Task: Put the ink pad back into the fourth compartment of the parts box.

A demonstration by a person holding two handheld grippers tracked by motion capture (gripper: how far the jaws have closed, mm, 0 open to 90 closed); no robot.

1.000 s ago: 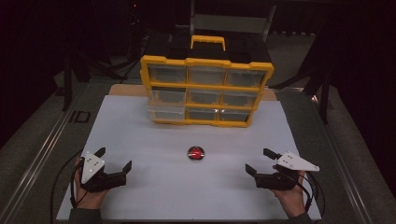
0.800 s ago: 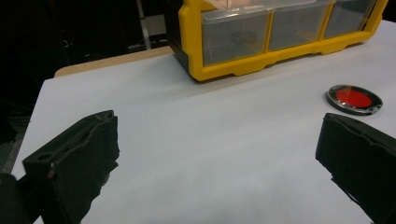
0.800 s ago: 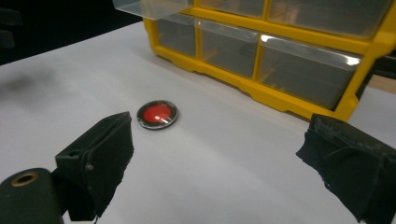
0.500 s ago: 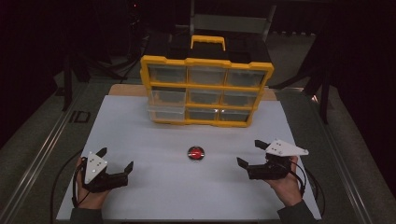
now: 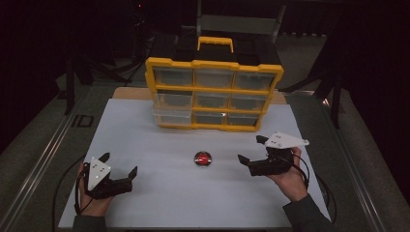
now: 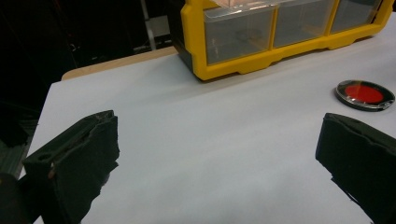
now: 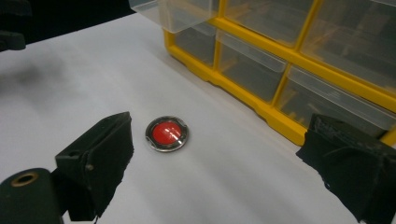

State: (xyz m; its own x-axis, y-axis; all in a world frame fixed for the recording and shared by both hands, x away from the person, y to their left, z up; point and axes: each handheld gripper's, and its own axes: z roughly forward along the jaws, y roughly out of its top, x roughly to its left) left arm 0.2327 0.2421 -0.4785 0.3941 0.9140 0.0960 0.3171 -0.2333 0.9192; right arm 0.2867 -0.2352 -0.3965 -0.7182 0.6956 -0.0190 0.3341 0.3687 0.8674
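We hold our left gripper [image 5: 119,164] low at the near left, its two black jaws spread wide apart and pointing to the right. Our left hand [image 5: 92,200] grips it from behind, with the grey plate on top. Our right gripper [image 5: 250,149] sits farther in at the right, jaws also wide apart, pointing left. Our right hand [image 5: 290,179] holds it from the near side, sleeve [image 5: 307,215] trailing back.

Round red button [image 5: 202,158], chrome rim, flat on white mat, near yellow drawer organizer [image 5: 212,94].
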